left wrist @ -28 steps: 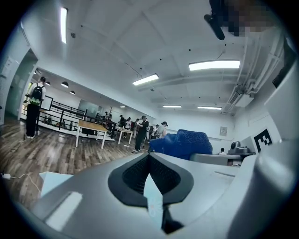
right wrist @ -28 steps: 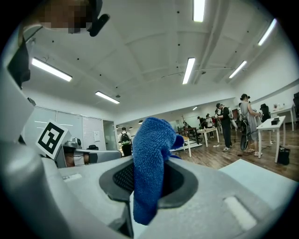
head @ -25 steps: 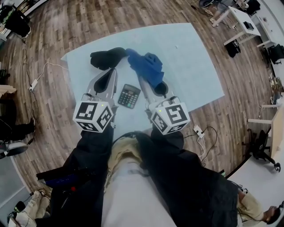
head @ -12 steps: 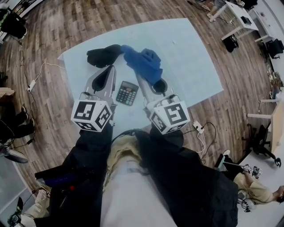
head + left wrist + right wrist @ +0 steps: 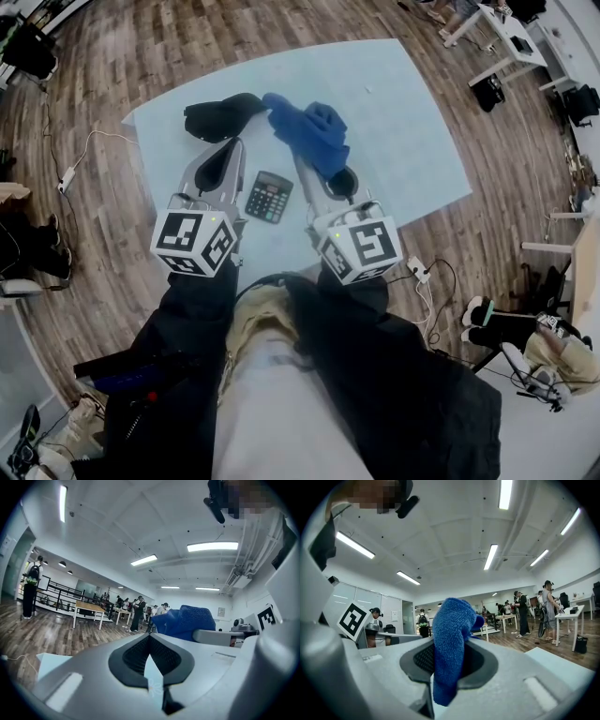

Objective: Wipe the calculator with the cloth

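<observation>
calculator (image 5: 269,196) long axis near-far | left tongs (image 5: 150,637) closed, empty | right tongs (image 5: 450,643) clamp cloth (image 5: 454,618)

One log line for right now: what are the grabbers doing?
left gripper: shut, empty | right gripper: shut on blue cloth | calculator: between grippers, not touched

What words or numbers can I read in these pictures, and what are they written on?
None can be read.
Calculator: keys and display too small to read.
Left marker cube and right marker cube: only black-and-white square patterns, no letters.
Wall sign: too blurred to read.
Blue cloth: no label showing.
</observation>
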